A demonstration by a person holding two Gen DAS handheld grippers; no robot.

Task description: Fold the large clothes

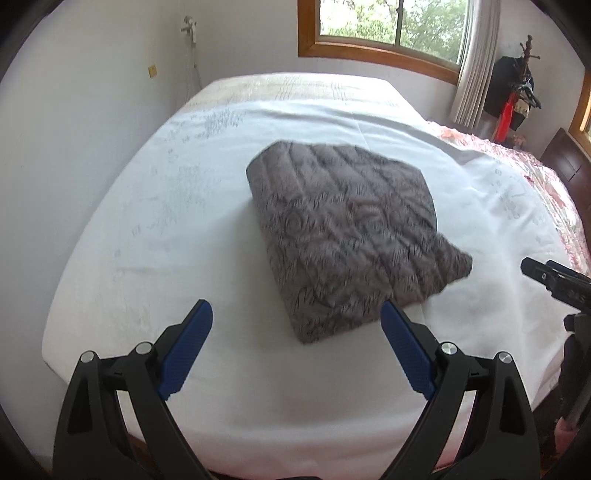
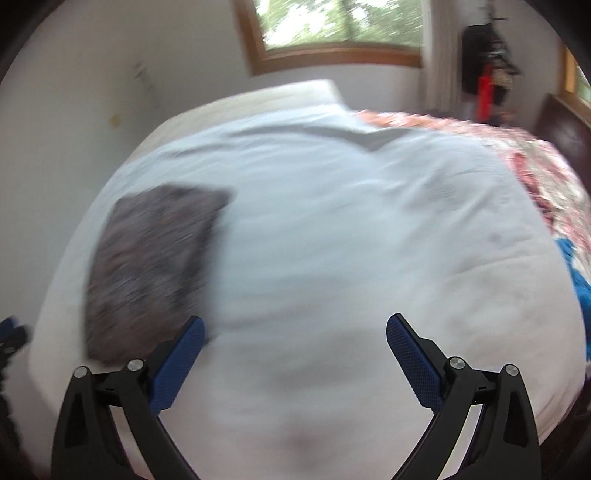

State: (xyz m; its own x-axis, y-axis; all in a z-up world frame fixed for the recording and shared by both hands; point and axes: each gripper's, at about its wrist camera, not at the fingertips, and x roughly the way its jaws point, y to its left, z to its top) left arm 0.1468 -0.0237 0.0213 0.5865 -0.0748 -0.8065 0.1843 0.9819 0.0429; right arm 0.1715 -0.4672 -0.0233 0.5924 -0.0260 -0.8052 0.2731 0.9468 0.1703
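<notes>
Lying folded on bed, grey garment

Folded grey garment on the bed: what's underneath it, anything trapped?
The folded grey garment lies on the white sheet, which shows on every side. Nothing sticks out from beneath, but its inner layers and the sheet below are covered.

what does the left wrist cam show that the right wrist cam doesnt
Only the left wrist view shows the quilted stitching on the folded grey garment sharply, the wall fitting with its hose, and the right gripper poking in from the edge. Only the right wrist view shows a blue item at the bed's right edge, and it is motion-blurred. Both show the garment lying on the white sheet, the window, the floral bedding, and open, empty jaws on the left gripper.
</notes>
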